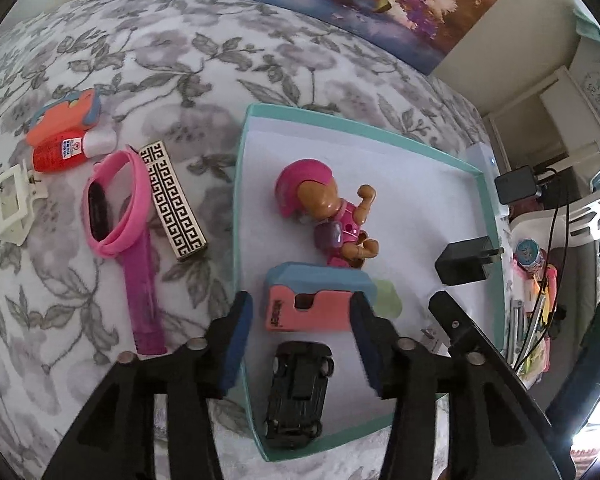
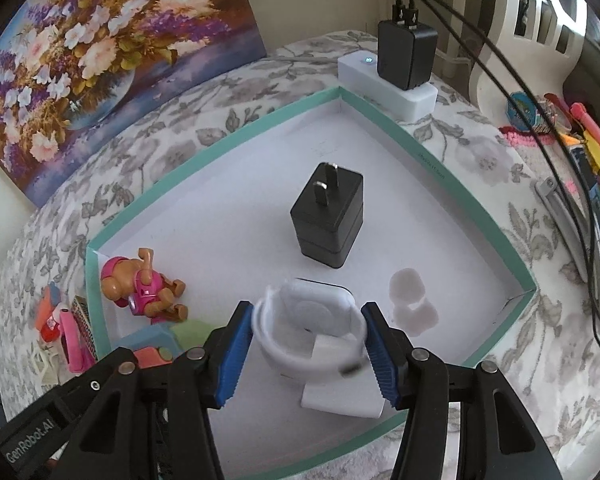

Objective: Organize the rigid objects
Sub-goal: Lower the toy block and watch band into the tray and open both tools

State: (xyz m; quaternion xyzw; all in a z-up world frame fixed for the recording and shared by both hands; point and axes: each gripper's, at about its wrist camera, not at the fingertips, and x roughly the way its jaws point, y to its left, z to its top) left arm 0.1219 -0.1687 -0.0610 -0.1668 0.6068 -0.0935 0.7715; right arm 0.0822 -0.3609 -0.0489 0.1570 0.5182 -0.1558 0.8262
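Blue-padded fingers of the left tool (image 1: pixel 300 340) are standing apart over the near end of a shallow teal-rimmed tray (image 1: pixel 238 200), holding nothing; one pad is hanging outside the tray's left rim, the other inside. Directly below the gap a black toy car (image 1: pixel 300 394) is lying on the tray floor, its long axis running away from the camera, in line with the fingers. Just beyond the fingertips a pink and blue block (image 1: pixel 316 300) is lying crosswise, its long axis spanning the gap from pad to pad.

Further in, a pink toy pup figure (image 1: pixel 328 216) is lying on its side, and a black plug adapter (image 1: pixel 464 264) is resting towards the right rim.

The right tool (image 2: pixel 308 348) is closing its pads on a white coiled band or cable (image 2: pixel 312 328), held above the tray's near corner; blur is hiding its exact make. Beyond it the adapter is standing upright with its prongs pointing up.

Left of the tray, on the flowered tabletop (image 1: pixel 180 60), a patterned bar (image 1: pixel 174 206), a pink wristband (image 1: pixel 114 210) and a red bottle (image 1: pixel 66 154) are waiting, nearest the left tool; the bar's long axis is running roughly alongside the tray's left rim.
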